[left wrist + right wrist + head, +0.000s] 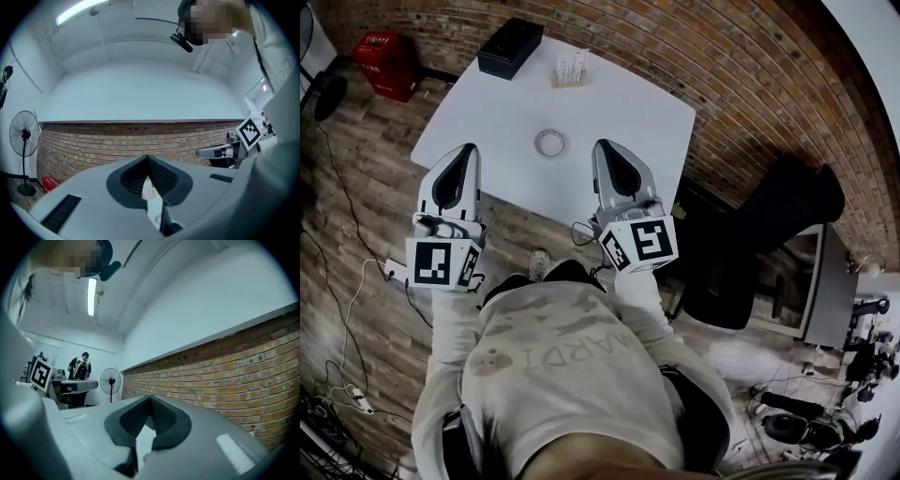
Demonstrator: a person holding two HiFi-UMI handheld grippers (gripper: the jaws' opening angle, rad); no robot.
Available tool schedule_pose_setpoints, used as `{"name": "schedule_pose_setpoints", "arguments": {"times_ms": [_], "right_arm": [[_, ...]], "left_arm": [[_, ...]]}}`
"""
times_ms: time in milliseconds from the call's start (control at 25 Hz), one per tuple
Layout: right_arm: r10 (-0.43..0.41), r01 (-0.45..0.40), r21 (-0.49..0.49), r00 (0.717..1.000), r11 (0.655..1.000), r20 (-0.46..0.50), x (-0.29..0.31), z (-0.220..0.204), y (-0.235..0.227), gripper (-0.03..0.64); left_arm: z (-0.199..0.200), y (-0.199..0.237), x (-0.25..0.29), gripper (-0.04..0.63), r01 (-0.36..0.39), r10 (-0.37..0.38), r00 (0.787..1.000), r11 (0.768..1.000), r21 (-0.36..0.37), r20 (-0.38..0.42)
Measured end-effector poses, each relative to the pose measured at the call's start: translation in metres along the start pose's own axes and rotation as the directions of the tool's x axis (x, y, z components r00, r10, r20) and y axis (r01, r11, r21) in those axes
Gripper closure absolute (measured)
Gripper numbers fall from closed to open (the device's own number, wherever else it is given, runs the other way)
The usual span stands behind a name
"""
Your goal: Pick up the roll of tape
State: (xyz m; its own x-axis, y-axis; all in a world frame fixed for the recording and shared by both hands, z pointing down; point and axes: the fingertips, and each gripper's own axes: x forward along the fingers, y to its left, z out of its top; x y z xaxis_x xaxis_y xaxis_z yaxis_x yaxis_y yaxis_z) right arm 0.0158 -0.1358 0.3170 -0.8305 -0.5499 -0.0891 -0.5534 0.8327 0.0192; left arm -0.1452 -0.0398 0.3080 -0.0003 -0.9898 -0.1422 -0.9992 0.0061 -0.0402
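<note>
The roll of tape [550,142] is a thin pale ring lying flat on the white table [628,112], near its front edge. In the head view it lies between my two grippers. My left gripper [470,148] is at the table's front left corner and my right gripper [602,144] is just right of the roll; both are apart from it. Both grippers point level and hold nothing. The left gripper [147,157] has its jaws meeting at the tip, and the right gripper [150,398] is shut too. Neither gripper view shows the tape.
A black box [510,47] and a small holder with white cards [571,70] stand at the table's far edge. A red crate [384,61] sits on the floor far left. A black chair [769,234] and a desk [825,291] are to the right. A brick wall [117,140] runs behind, with a standing fan [24,136] beside it.
</note>
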Motion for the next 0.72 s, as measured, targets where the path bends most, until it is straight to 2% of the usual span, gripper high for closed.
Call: {"name": "schedule_pose_setpoints", "arguments": {"times_ms": [240,480,720], "right_arm": [[-0.014,0.016,0.051,0.999,0.999,-0.035,0.026,-0.02,-0.033,0.606],[-0.024,0.031,0.082,0.997,0.996,-0.079,0.051,-0.037,-0.04,0.606],[-0.087,0.099,0.102,0.989,0.99,-0.116,0.077,-0.053,-0.044,0.606]], "left_arm": [[-0.011,-0.003,0.037,0.589,0.013,-0.013,1.0,1.0,0.002,-0.01],[-0.023,0.016,0.056,0.589,0.021,-0.022,0.999,1.0,-0.015,-0.043],[-0.04,0.038,0.085,0.589,0.1,-0.103,0.993,0.994,-0.044,-0.065]]}}
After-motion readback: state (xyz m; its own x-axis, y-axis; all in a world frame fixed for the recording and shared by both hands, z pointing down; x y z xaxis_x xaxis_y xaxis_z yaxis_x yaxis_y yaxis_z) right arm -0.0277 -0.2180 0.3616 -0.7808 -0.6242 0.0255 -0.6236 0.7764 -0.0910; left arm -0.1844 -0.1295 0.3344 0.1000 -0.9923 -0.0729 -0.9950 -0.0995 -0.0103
